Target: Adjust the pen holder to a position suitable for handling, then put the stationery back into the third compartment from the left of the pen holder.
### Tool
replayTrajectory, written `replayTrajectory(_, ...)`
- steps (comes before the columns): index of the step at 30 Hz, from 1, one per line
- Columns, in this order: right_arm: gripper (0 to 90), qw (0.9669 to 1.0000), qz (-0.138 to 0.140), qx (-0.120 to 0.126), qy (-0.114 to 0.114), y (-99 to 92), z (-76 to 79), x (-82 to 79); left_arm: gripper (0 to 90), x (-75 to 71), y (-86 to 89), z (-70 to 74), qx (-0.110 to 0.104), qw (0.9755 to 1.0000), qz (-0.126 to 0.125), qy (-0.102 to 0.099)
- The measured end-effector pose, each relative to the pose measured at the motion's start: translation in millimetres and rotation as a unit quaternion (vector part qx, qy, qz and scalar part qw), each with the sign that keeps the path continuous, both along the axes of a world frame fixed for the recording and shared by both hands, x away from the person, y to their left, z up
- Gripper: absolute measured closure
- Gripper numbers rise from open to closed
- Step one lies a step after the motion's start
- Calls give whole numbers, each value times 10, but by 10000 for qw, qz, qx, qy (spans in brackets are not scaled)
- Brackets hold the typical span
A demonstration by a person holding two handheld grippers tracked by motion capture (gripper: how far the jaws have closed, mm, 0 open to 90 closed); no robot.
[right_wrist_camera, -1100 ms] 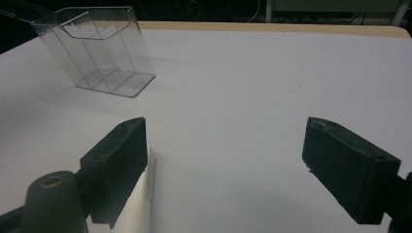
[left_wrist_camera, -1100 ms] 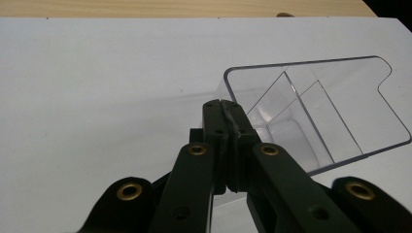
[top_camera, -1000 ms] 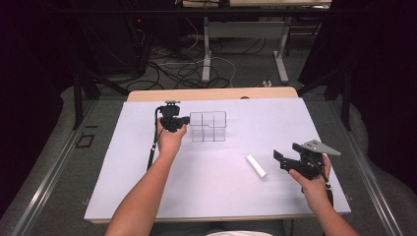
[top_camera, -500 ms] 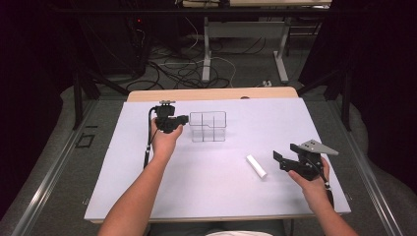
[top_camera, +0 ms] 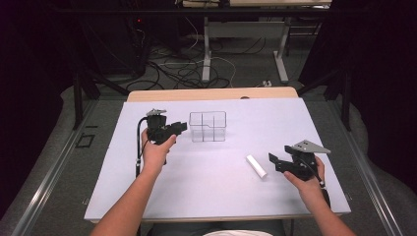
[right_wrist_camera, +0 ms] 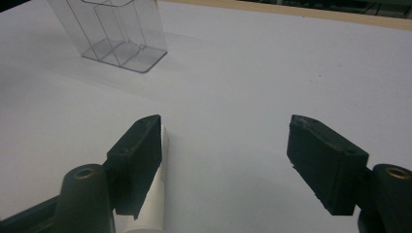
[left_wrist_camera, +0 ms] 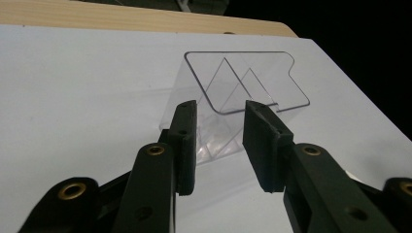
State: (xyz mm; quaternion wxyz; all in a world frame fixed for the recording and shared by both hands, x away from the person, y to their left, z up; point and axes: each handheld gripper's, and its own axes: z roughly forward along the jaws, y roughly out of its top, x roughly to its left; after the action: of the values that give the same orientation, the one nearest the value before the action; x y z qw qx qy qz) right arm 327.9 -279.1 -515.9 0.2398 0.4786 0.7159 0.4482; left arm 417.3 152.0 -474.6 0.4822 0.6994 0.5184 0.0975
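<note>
Nearest the camera, low right in the high view, the right gripper (top_camera: 278, 162) sits in the person's right hand just off the end of a short white plastic cylinder (top_camera: 256, 166) lying flat on the pale grey table mat (top_camera: 206, 196). In the right gripper view that cylinder (right_wrist_camera: 151, 204) pokes up from the bottom edge, tucked just behind the left-hand jaw, while the other jaw stands well apart at the frame's right. So these jaws are wide, nothing pinched between them, though they have just been narrowing a touch. My read: the hand is lining up beside the cylinder, not yet around it.

Further up, centre-left in the high view, the left gripper (top_camera: 181, 128) points toward a clear plastic organiser box with inner dividers (top_camera: 208, 126), which stands upright near the middle of the mat. In the left gripper view the box (left_wrist_camera: 243, 92) fills the upper centre, its near corner lying beyond the gap between the pads; the jaws have just been parting and I see no pad pressing on the wall. That looks like a letting-go: box set down where the cylinder can reach it.

At the far edge, a strip of light wooden tabletop (top_camera: 211, 93) peeks out past the mat.
</note>
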Motion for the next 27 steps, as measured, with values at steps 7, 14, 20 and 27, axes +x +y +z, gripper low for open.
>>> replayTrajectory(7,276,10000,45,-16,19,22,-5,4,463,-215,20,-62,321,9985,-270,-356)
replayTrajectory(14,269,10000,88,-43,8,22,-20,4,328,-381,34,-109,670,9956,-341,-562)
replayTrajectory(20,267,9998,131,-115,1,26,-28,-3,276,-505,-14,-139,886,9914,-543,-792)
replayTrajectory(27,274,9998,150,-121,7,38,-13,-14,157,-614,-113,-200,888,9905,-693,-789)
